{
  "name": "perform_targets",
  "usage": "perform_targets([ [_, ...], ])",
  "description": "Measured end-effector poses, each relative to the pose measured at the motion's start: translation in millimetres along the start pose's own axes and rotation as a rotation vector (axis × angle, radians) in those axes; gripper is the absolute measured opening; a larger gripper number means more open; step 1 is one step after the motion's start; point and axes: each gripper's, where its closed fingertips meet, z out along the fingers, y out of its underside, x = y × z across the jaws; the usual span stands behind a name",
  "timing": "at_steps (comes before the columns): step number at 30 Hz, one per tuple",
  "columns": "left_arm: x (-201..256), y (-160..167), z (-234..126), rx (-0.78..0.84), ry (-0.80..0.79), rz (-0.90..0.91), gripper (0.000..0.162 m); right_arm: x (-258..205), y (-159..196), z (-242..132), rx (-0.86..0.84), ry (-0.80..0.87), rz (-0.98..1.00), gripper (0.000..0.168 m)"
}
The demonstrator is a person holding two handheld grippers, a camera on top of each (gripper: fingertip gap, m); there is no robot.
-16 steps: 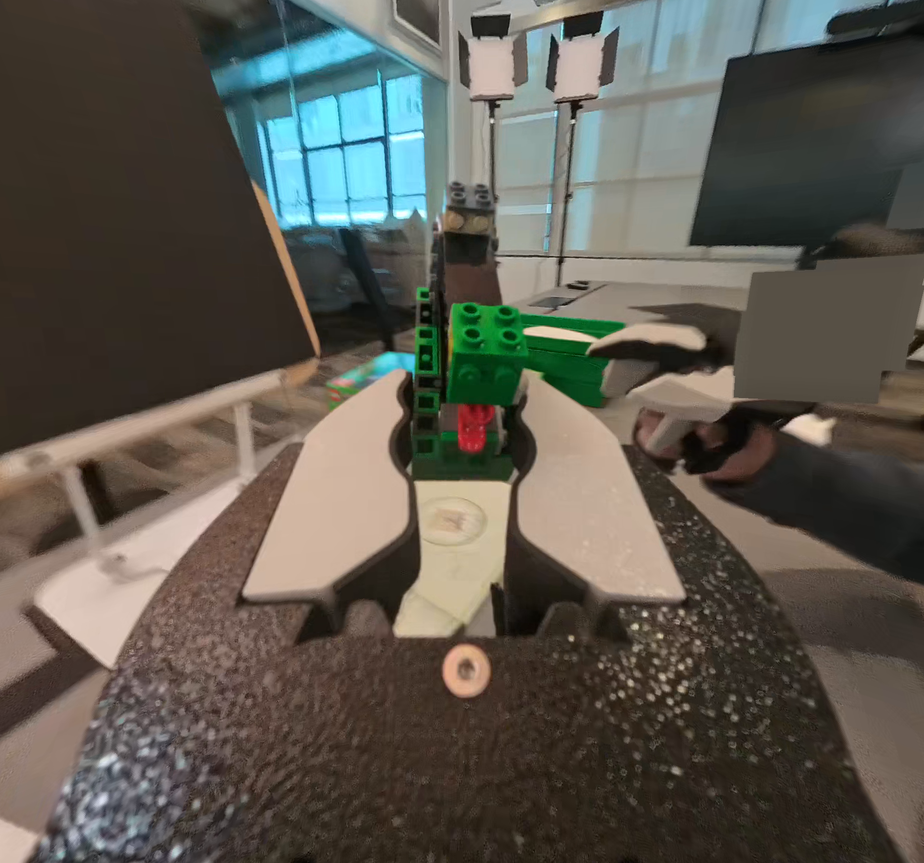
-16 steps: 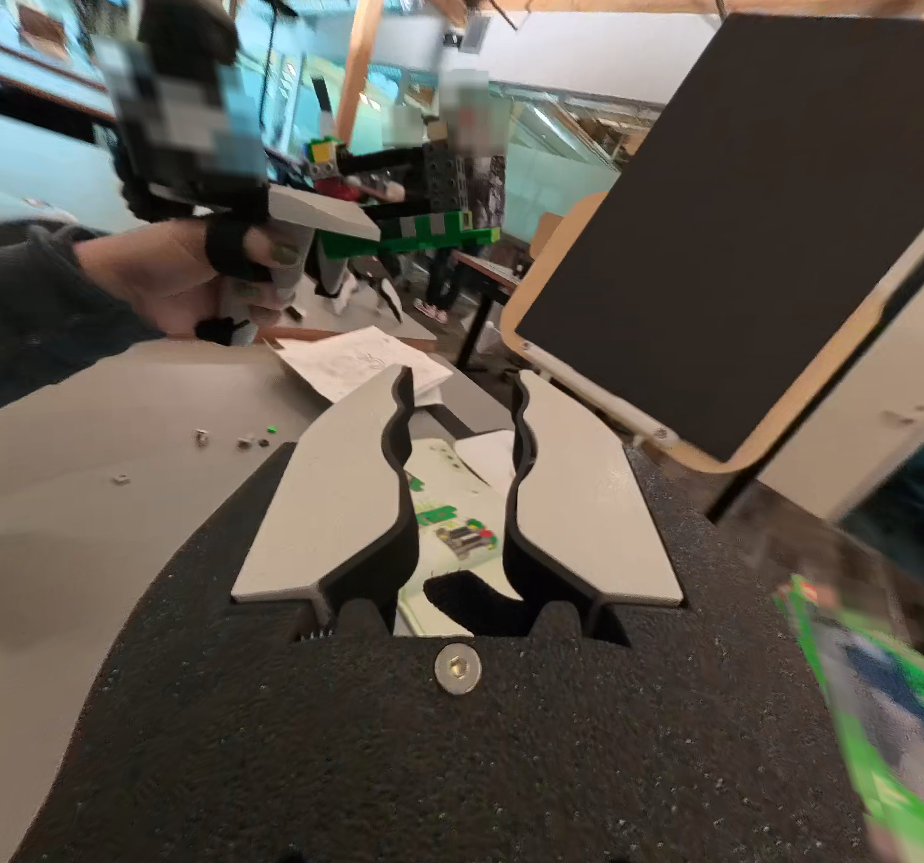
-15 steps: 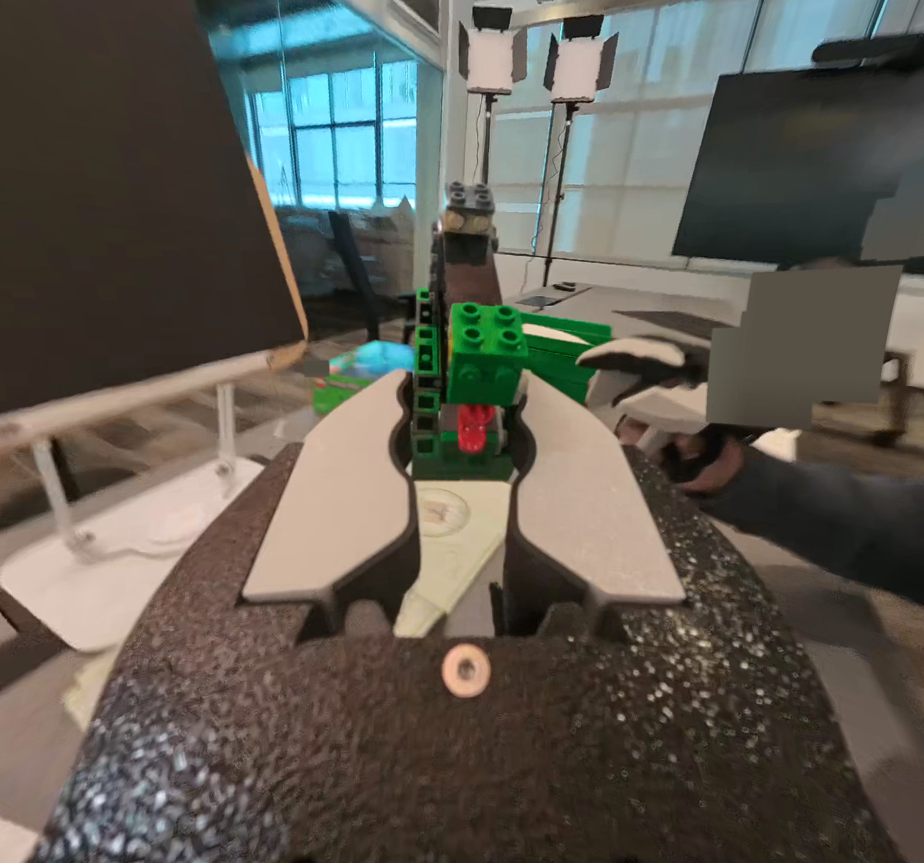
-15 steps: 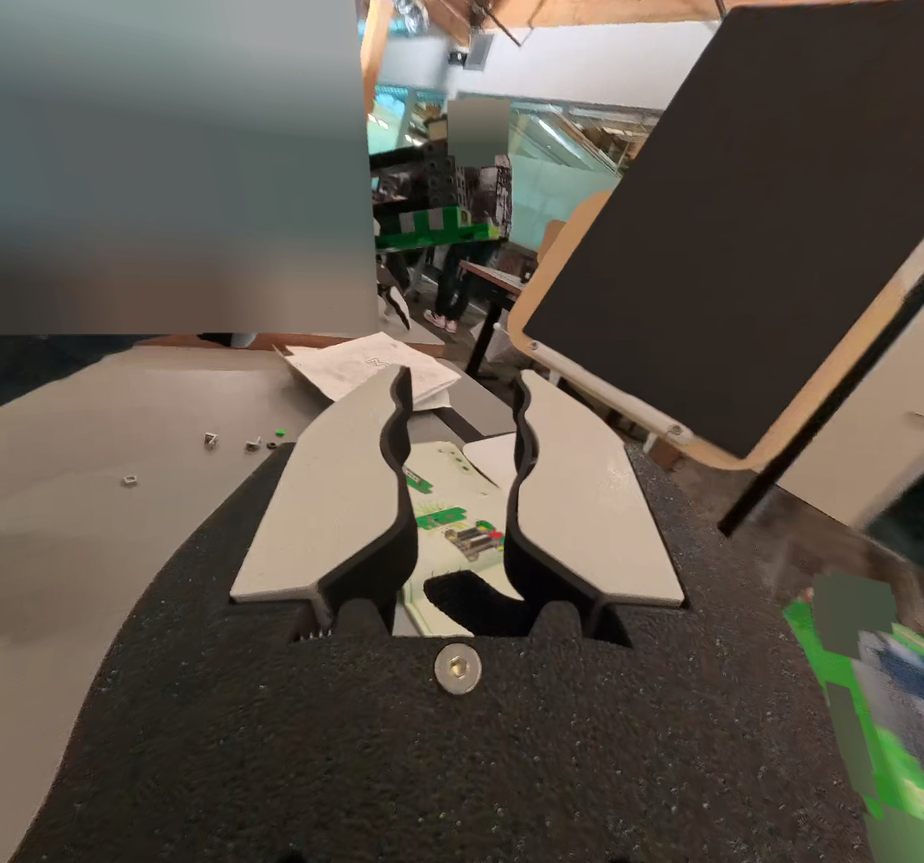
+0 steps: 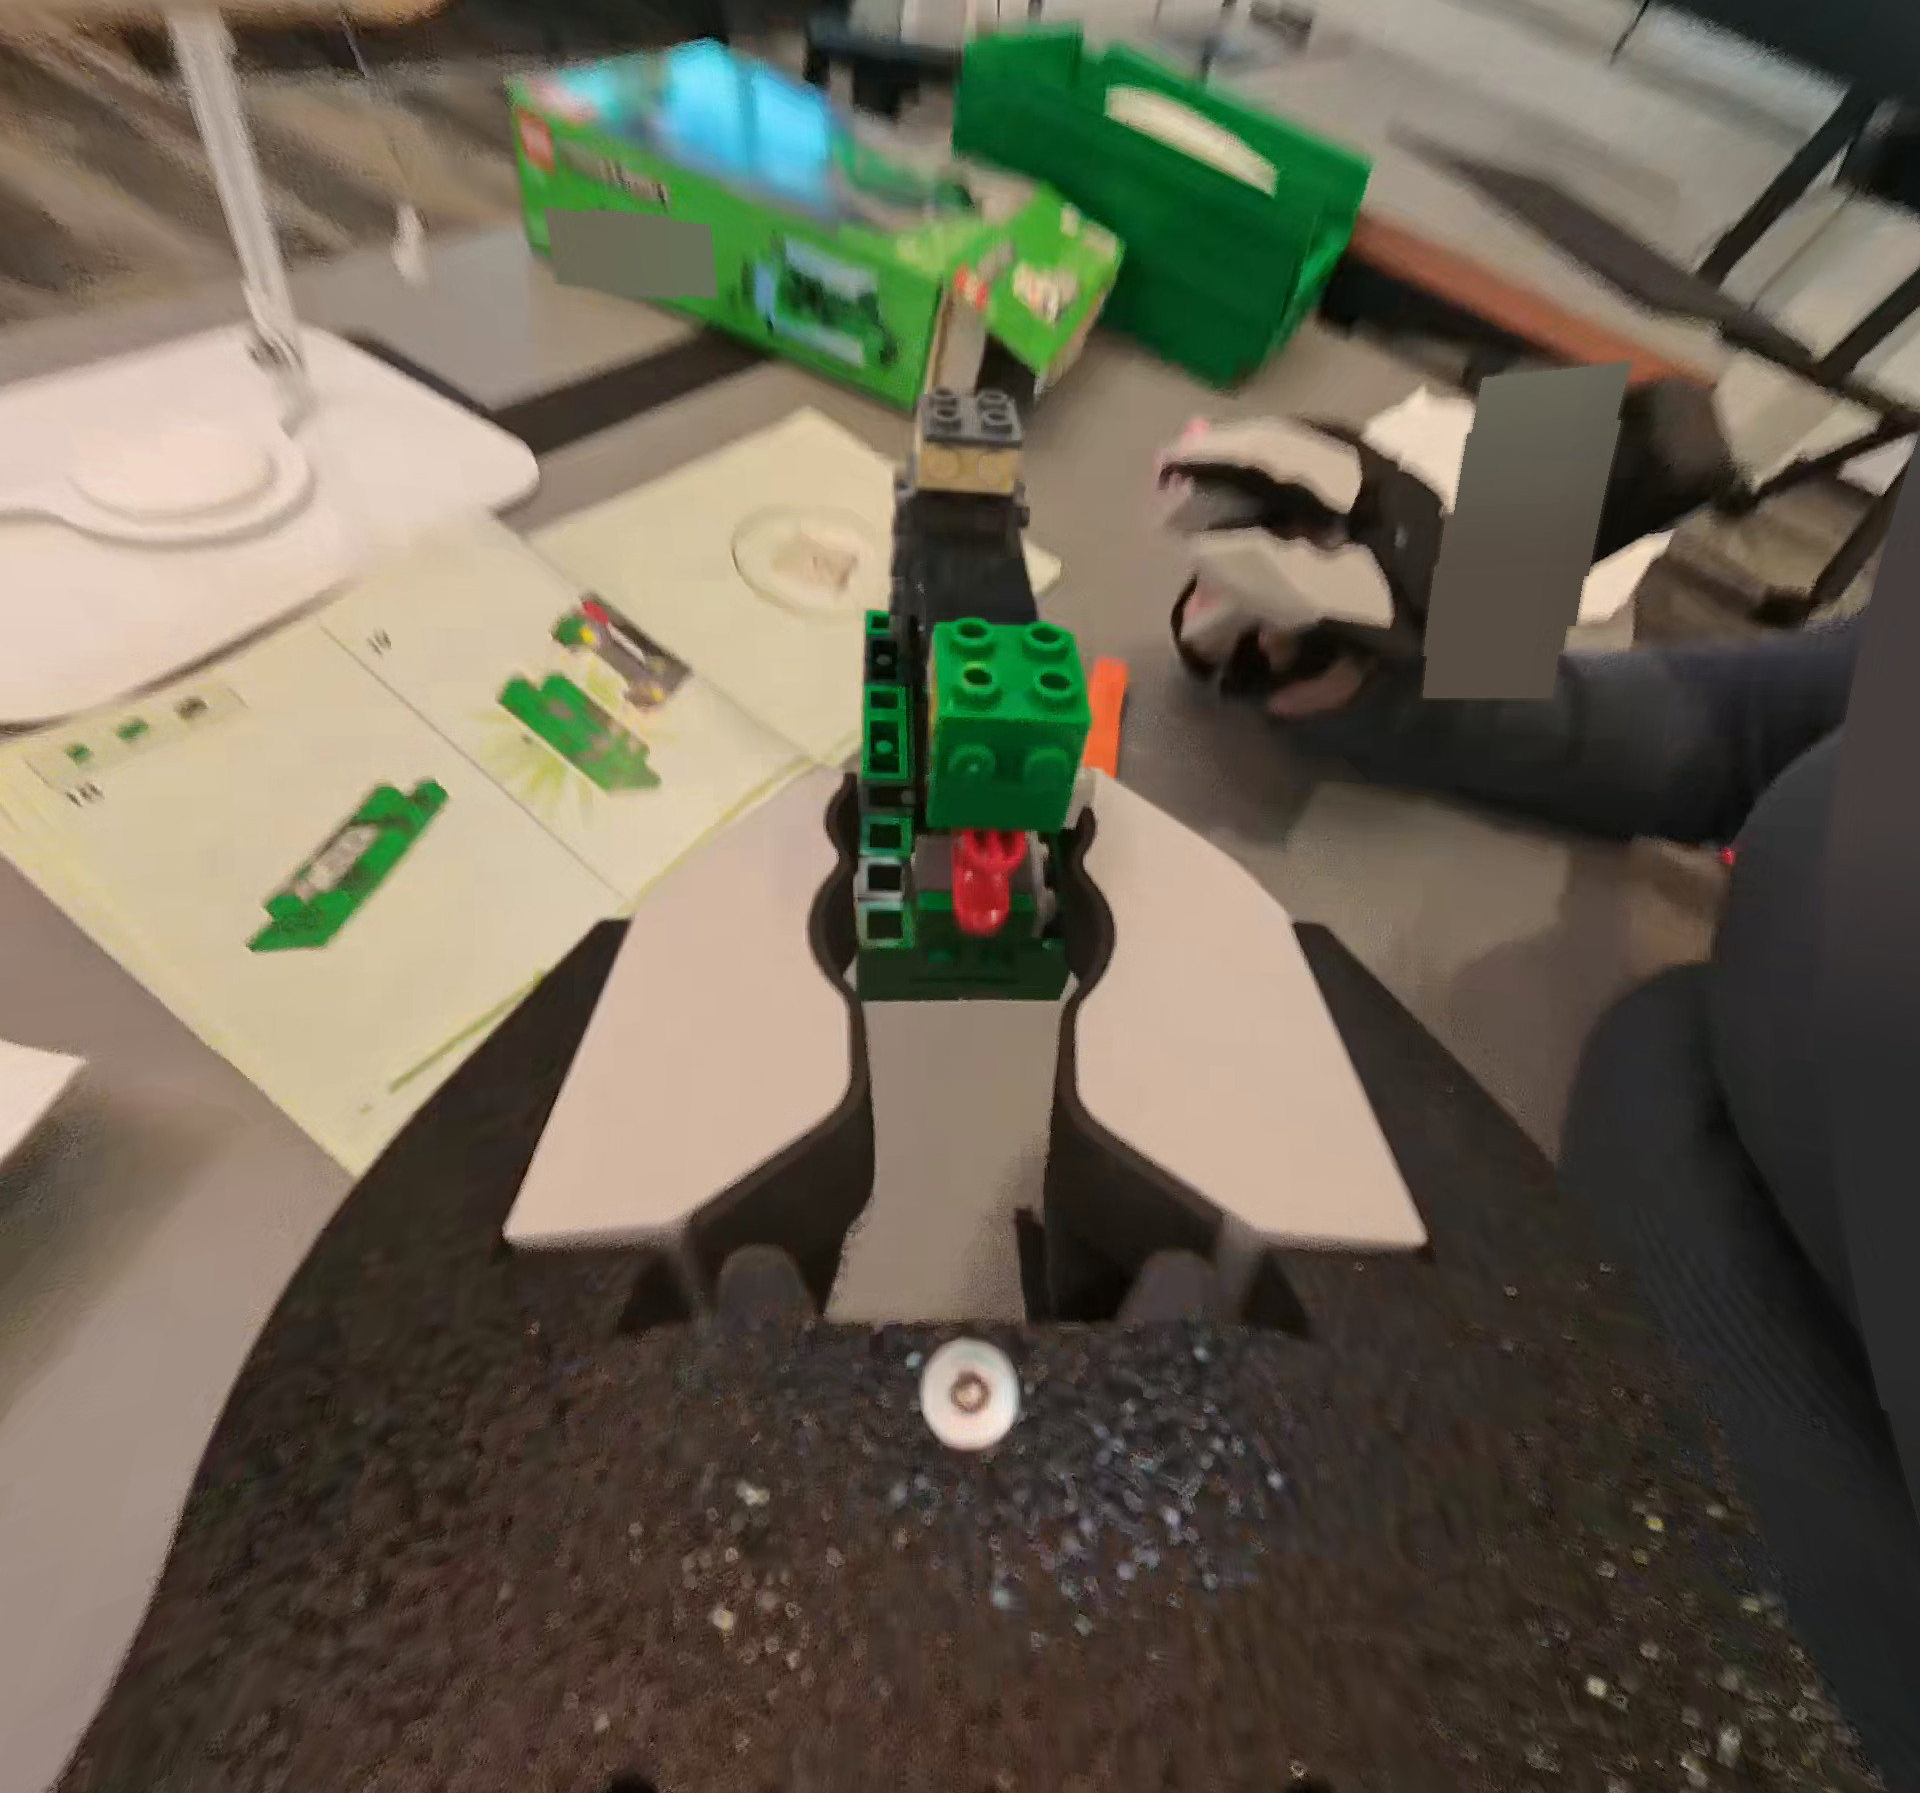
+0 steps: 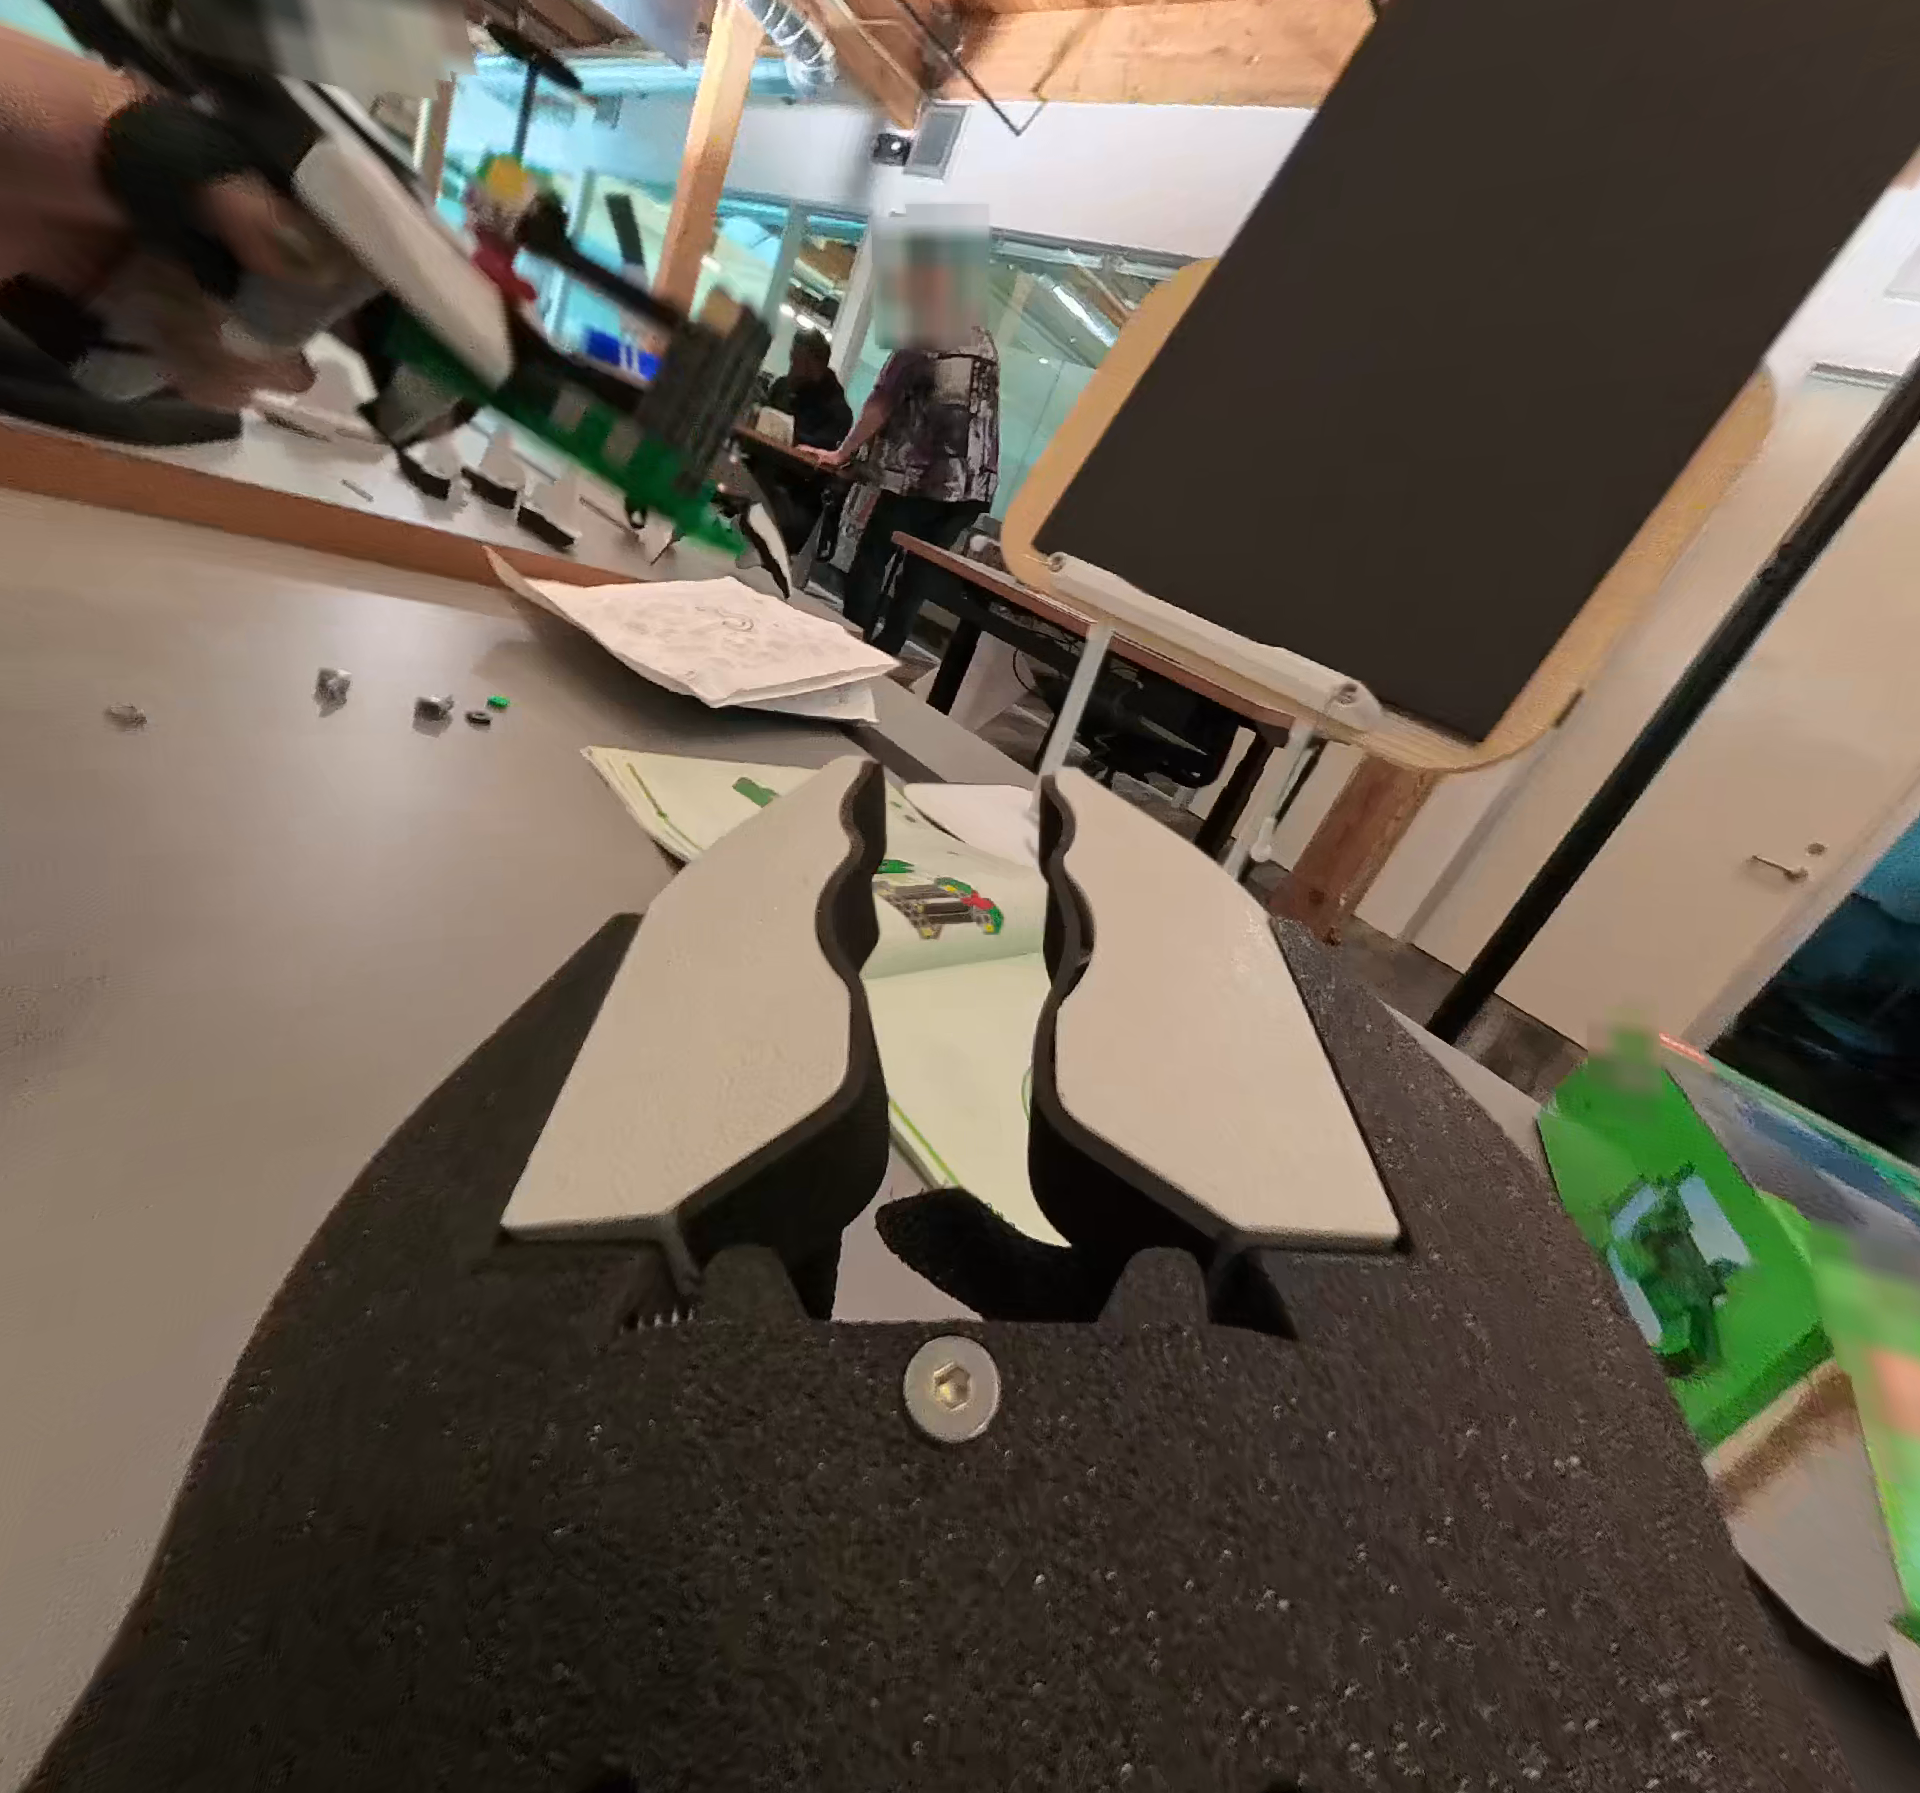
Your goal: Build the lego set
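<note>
My left gripper (image 5: 961, 870) is shut on the lego model (image 5: 971, 756), a green, black and grey build with a red piece at its base. It holds the model above the grey table, over the open instruction booklet (image 5: 416, 787). The model also shows blurred in the right wrist view (image 6: 613, 413), tilted down to the right in the left gripper (image 6: 395, 257). My right gripper (image 6: 961, 818) is open and empty, low over the booklet (image 6: 935, 902). The right gripper shows in the left wrist view (image 5: 1268, 538), beyond the model to the right.
A green lego box (image 5: 790, 237) and a green bin (image 5: 1153, 185) stand at the table's far side. A white lamp base (image 5: 187, 486) sits at left. Small loose pieces (image 6: 416, 704) and a folded paper (image 6: 717, 647) lie on the table. A dark board on a stand (image 6: 1455, 372) leans at right. One gripper's finger ends stand about 15 cm off the other's.
My left gripper has tipped downward with the model, so its view now looks at the table and booklet. My right gripper has dropped lower toward the table; its jaws stay open.
</note>
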Motion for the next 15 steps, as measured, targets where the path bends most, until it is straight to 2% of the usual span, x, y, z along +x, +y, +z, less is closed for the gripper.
perform_targets([
  [3, 9, 21, 18, -0.173, 0.019, 0.025, 0.036, 13, 5, -4, -0.005, 0.024, 0.065, 0.028],
  [8, 26, 35, 46, -0.335, 0.097, 0.023, 0.036, 30, 7, -16, -0.007, 0.069, 0.070, 0.028],
  [11, 35, 35, 63, -0.405, 0.125, 0.017, 0.036, 40, 13, -37, -0.055, 0.114, -0.015, 0.028],
  [15, 48, 33, 83, -0.523, 0.144, 0.020, 0.036, 58, 9, -73, -0.057, 0.174, -0.016, 0.028],
])
